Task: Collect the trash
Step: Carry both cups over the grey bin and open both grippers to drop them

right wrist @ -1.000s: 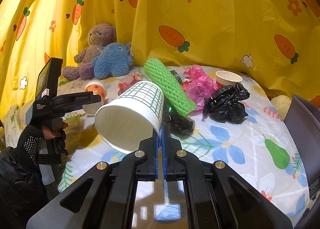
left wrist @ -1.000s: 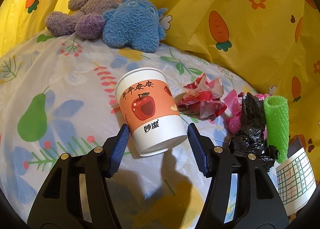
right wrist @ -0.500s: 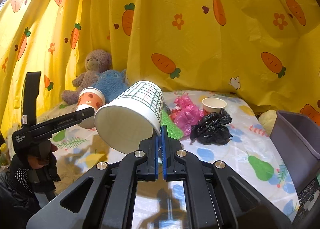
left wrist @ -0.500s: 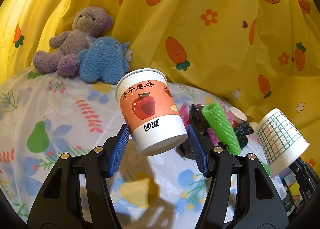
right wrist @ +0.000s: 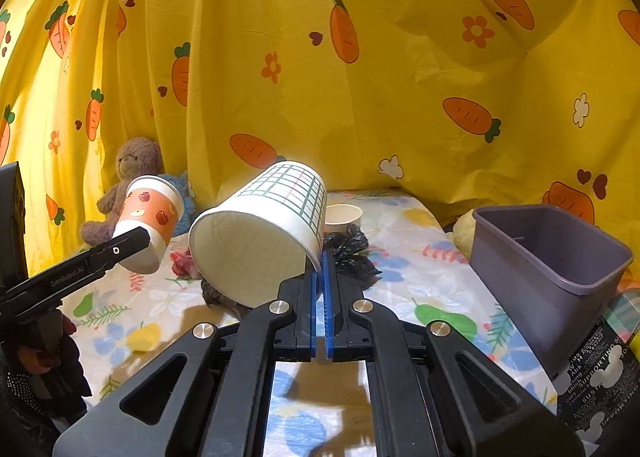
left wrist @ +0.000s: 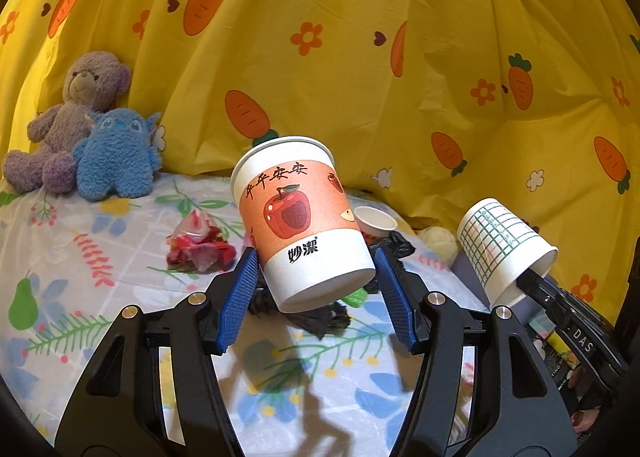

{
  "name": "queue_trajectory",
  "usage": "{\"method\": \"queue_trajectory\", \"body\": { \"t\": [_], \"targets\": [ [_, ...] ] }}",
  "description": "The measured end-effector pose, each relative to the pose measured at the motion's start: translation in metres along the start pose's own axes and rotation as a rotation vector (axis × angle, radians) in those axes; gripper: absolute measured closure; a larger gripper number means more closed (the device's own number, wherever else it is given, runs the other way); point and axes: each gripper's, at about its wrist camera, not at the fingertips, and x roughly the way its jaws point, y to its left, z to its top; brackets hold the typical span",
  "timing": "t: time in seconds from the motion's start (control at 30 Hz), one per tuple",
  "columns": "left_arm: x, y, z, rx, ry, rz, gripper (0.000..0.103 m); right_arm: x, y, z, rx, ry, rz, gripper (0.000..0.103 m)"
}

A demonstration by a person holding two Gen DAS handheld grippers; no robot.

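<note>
My left gripper (left wrist: pixel 316 293) is shut on an orange apple-print paper cup (left wrist: pixel 300 217), held upside down in the air above the bed. It also shows in the right wrist view (right wrist: pixel 148 217). My right gripper (right wrist: pixel 320 277) is shut on the rim of a white grid-print paper cup (right wrist: pixel 264 233), tilted with its mouth toward the camera; it shows in the left wrist view (left wrist: pixel 504 245). On the bed lie red crumpled wrappers (left wrist: pixel 200 245), a black plastic bag (right wrist: pixel 348 249) and a small paper cup (right wrist: pixel 344 215).
A grey-purple bin (right wrist: pixel 548 269) stands at the right of the bed. A purple teddy bear (left wrist: pixel 68 113) and a blue plush toy (left wrist: pixel 116 157) sit at the back left against the yellow carrot curtain (left wrist: pixel 360 57). A black printed package (right wrist: pixel 596 373) lies below the bin.
Both grippers have risen and swung right with their cups. The bin has come further into the right wrist view, and the pink bag and green foam net have left it.
</note>
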Motion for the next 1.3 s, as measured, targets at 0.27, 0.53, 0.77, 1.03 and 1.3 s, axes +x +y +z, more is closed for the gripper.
{"method": "queue_trajectory", "body": {
  "t": [0.27,0.53,0.77,1.03,1.3],
  "targets": [
    [0.028,-0.072,0.008,0.078,0.032,-0.184,0.044,-0.015,-0.049,0.007,0.045,-0.047,-0.150,0.099],
    [0.072,-0.168,0.017,0.177,0.078,-0.425,0.044,-0.027,-0.120,0.016,0.128,-0.085,-0.358,0.099],
    [0.129,-0.226,0.012,0.209,0.152,-0.547,0.044,-0.024,-0.169,0.016,0.199,-0.071,-0.482,0.099],
    [0.179,-0.268,0.002,0.217,0.244,-0.615,0.044,-0.013,-0.199,0.013,0.235,-0.044,-0.551,0.099],
    [0.204,-0.285,-0.007,0.211,0.300,-0.658,0.044,-0.006,-0.221,0.007,0.273,-0.010,-0.589,0.099]
  ]
}}
